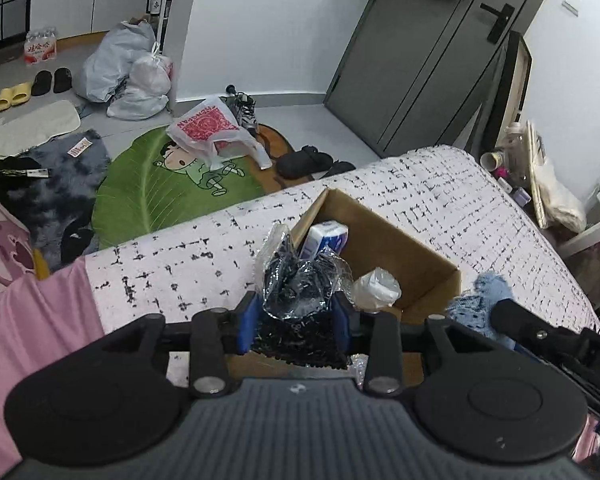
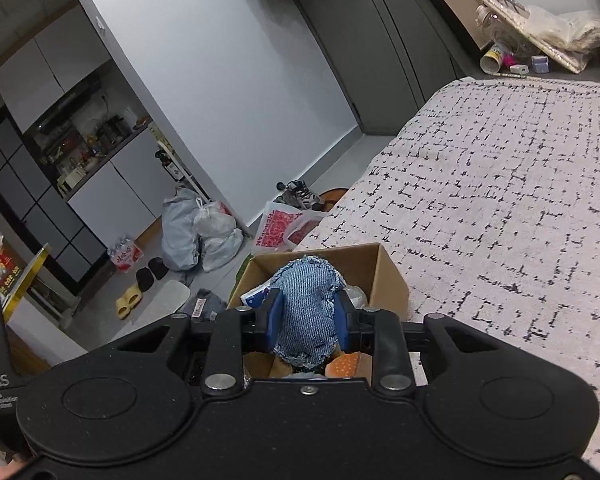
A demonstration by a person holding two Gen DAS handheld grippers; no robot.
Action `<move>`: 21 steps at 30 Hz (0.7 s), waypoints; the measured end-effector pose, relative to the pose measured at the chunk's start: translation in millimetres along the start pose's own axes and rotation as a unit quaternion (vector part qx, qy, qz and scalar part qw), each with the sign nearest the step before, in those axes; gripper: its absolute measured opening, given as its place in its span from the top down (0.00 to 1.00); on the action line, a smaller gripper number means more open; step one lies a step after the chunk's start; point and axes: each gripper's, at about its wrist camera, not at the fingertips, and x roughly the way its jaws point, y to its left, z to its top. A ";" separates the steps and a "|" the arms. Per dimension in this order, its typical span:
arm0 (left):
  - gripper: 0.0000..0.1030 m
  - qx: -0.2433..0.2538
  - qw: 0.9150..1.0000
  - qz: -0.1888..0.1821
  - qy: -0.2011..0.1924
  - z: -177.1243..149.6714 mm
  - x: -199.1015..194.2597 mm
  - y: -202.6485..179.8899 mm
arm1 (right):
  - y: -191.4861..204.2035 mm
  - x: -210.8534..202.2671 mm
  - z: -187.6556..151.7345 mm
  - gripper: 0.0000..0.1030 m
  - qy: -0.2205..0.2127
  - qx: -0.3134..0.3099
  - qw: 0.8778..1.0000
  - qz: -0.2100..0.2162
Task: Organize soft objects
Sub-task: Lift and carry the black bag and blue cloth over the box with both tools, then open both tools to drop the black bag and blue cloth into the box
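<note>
Bed point(image 1: 480, 200) w/ white black-fleck cover, pink sheet point(image 1: 40, 320) at its near left edge. Floor: green leaf rug point(image 1: 140, 196) w/ cartoon kid, red-white plastic bag point(image 1: 212, 128) lying on it, grey shaggy rug point(image 1: 60, 184) beside. Grey and white trash bags point(image 1: 128, 68) by wall, yellow slippers point(image 1: 12, 96) + black shoes point(image 1: 52, 80) near them. Bottled water pack point(image 1: 40, 46) further back. Dark grey door point(image 1: 428, 60), sneakers point(image 1: 246, 110) near its left.

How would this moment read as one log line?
left gripper: shut on black packet | right gripper: shut on denim pouch | both over cardboard box
</note>
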 end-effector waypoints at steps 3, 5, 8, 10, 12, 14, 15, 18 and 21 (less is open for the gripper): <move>0.58 -0.009 1.000 -0.016 0.005 2.9 2.5 3.9 | 3.5 5.4 -0.4 0.71 -0.004 -0.001 1.000 0.013; 0.56 -0.010 1.000 -0.017 0.003 2.9 3.5 4.8 | 2.8 7.9 -1.3 0.66 -0.009 0.004 1.000 0.022; 0.50 -0.016 1.000 -0.023 0.004 3.9 3.9 5.8 | -1.2 11.5 -1.9 0.58 -0.001 0.012 0.999 0.032; 0.47 -0.011 1.000 -0.028 0.001 4.0 1.3 4.2 | -3.9 8.3 -2.2 0.52 -0.003 0.022 0.999 0.027; 0.41 -0.001 1.000 -0.031 -0.001 3.1 -1.0 0.2 | -6.2 2.8 -0.7 0.49 -0.005 0.031 0.999 0.028; 0.35 0.004 1.000 -0.029 0.000 2.9 -4.0 -4.5 | -7.8 -2.4 1.6 0.45 -0.010 0.034 0.999 0.026; 0.32 0.007 1.000 -0.030 -0.002 3.8 -5.9 -7.1 | -8.7 -6.8 2.5 0.40 -0.014 0.035 0.999 0.025; 0.24 0.026 0.999 -0.013 -0.016 3.8 -16.4 -16.8 | -13.2 -22.8 4.5 0.25 -0.024 0.044 0.999 0.021; 0.22 0.050 0.999 -0.009 -0.018 3.8 -27.3 -24.9 | -19.0 -38.0 9.5 0.21 -0.023 0.052 0.998 0.002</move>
